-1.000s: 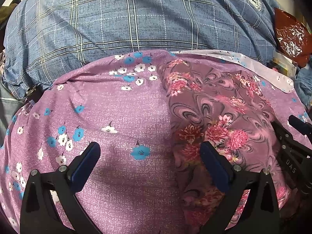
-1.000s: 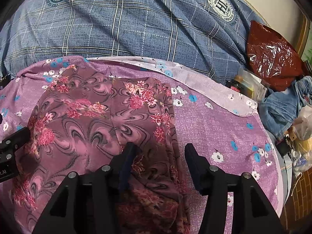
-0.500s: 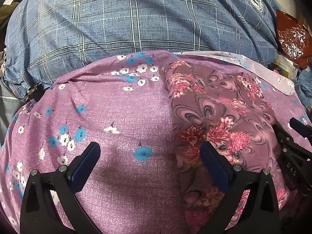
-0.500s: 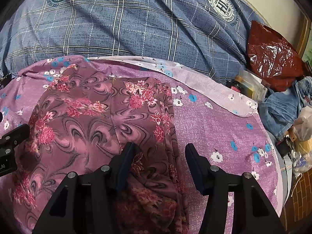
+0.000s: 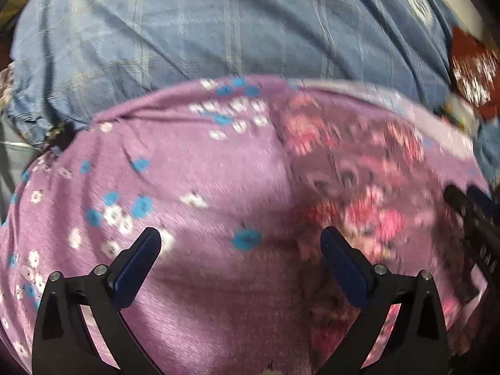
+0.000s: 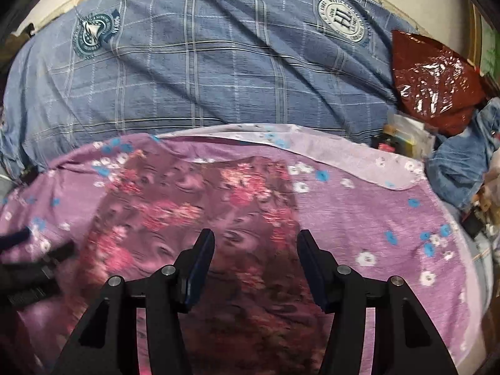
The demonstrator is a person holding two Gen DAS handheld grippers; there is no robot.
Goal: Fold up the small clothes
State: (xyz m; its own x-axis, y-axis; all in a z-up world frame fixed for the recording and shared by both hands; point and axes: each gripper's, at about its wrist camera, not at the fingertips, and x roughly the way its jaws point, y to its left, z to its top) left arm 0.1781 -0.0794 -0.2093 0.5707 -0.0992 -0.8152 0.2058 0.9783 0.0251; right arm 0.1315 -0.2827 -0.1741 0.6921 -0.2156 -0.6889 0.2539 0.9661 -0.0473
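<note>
The left gripper (image 5: 239, 243) has its jaws spread wide, with nothing between the 2 blue pads (image 5: 139, 265). It sits over the lilac flowered cloth (image 5: 193, 168), which carries white and blue blossoms. The left wrist view is motion-blurred, so contact between the fingertips and the cloth cannot be confirmed.

The right gripper (image 6: 255, 250) has its jaws partly spread, at a narrower gap than the left, and grips nothing. Directly ahead of it and under its fingers lies the small garment (image 6: 193, 212), a maroon piece printed with pink flowers and grey swirls. The garment lies spread on the lilac flowered cloth (image 6: 359, 218). In the left wrist view the same garment (image 5: 359, 181) is ahead and to the right of the left gripper, with the right gripper (image 5: 475, 215) at its far right edge.

Beyond both grippers lies a blue checked bedcover (image 6: 218, 72). It bears 2 round printed badges:
- Right badge (image 6: 343, 20): large letters "HL"; ring text too small to read.
- Left badge (image 6: 93, 32): a sailing boat emblem; lettering illegible.

To the far right of the right gripper are a dark red plastic bag (image 6: 434, 78) and a heap of denim (image 6: 462, 168).
</note>
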